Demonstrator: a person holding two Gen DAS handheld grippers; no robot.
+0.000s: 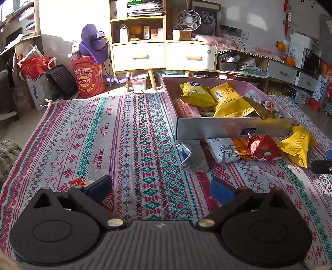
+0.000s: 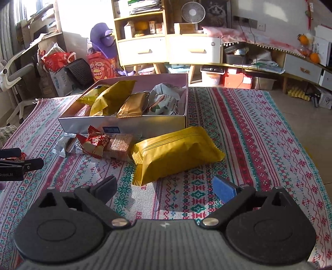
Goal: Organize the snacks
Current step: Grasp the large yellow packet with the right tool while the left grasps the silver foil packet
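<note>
A shallow cardboard box (image 1: pixel 228 126) on the patterned cloth holds several yellow, gold and white snack packets. In front of it lie a silver packet (image 1: pixel 193 155), a white packet (image 1: pixel 224 149), a red packet (image 1: pixel 261 147) and a yellow packet (image 1: pixel 296 145). My left gripper (image 1: pixel 160 187) is open over bare cloth, with a small red wrapper (image 1: pixel 77 182) beside its left finger. My right gripper (image 2: pixel 166 187) is open, nothing between its fingers. The big yellow packet (image 2: pixel 176 153) lies just ahead of it, untouched. A red packet (image 2: pixel 93 143) and a brown wafer pack (image 2: pixel 120 145) sit further left.
The patterned cloth (image 1: pixel 128 135) covers the table. Behind it stand a wooden cabinet with drawers (image 1: pixel 139 56), a white fan (image 1: pixel 189 20), a red chip bag (image 1: pixel 89 80) and floor clutter. The left gripper's side (image 2: pixel 18 164) shows at the right wrist view's left edge.
</note>
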